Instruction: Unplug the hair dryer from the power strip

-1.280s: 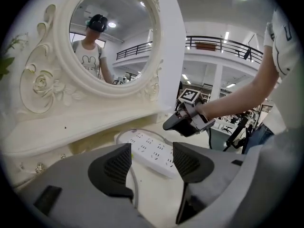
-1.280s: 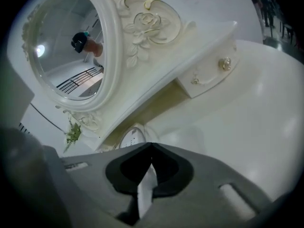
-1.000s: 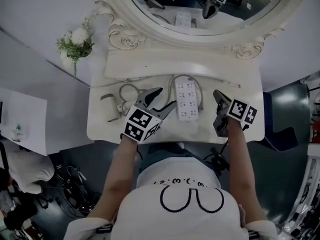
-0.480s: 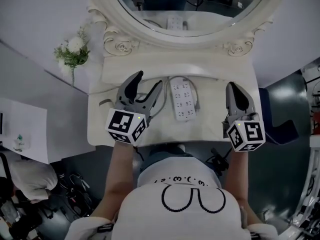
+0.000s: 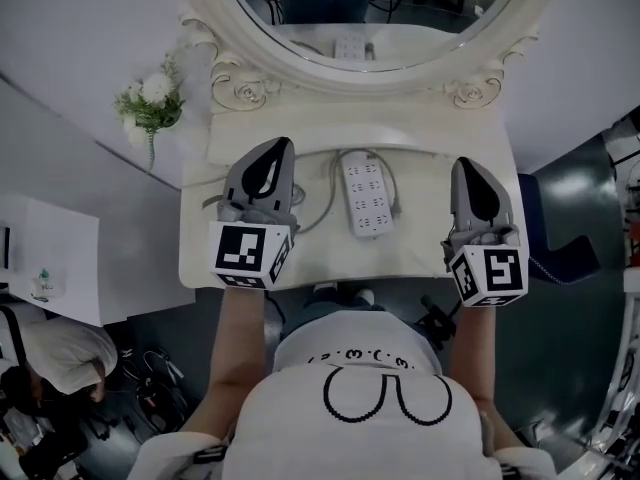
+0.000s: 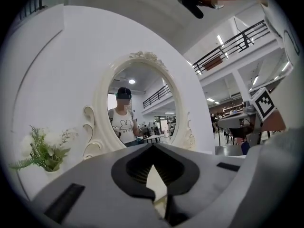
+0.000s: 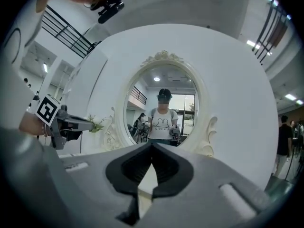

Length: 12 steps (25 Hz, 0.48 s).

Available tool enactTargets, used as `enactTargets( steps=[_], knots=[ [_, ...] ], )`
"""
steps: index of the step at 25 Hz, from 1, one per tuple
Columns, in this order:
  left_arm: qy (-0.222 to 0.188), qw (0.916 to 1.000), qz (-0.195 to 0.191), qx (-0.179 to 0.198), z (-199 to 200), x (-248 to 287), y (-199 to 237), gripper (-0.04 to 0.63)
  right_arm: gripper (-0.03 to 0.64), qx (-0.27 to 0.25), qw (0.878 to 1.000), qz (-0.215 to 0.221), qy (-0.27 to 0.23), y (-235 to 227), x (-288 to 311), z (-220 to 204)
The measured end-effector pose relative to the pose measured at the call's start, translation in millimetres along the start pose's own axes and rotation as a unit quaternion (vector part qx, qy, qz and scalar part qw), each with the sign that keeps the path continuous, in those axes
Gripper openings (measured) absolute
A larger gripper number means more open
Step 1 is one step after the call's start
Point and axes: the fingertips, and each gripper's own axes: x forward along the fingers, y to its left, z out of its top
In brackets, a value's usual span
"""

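Head view: left gripper [image 5: 274, 148] and right gripper [image 5: 468, 166], both closed empty, flank the power strip [image 5: 366, 196].

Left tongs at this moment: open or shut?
Shut. In the left gripper view the left tongs close to a point with nothing between them, and the head view shows them drawn together above the table as well.
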Motion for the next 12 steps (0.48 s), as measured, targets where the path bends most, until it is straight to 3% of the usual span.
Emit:
enactTargets(
  steps=[12],
  knots=[
    [-0.040,0.9991,0.006,0.010,32,4,-7,-0.002,0.000,0.010,1.000,-0.018,-0.005,-16,-7,16]
  ],
)
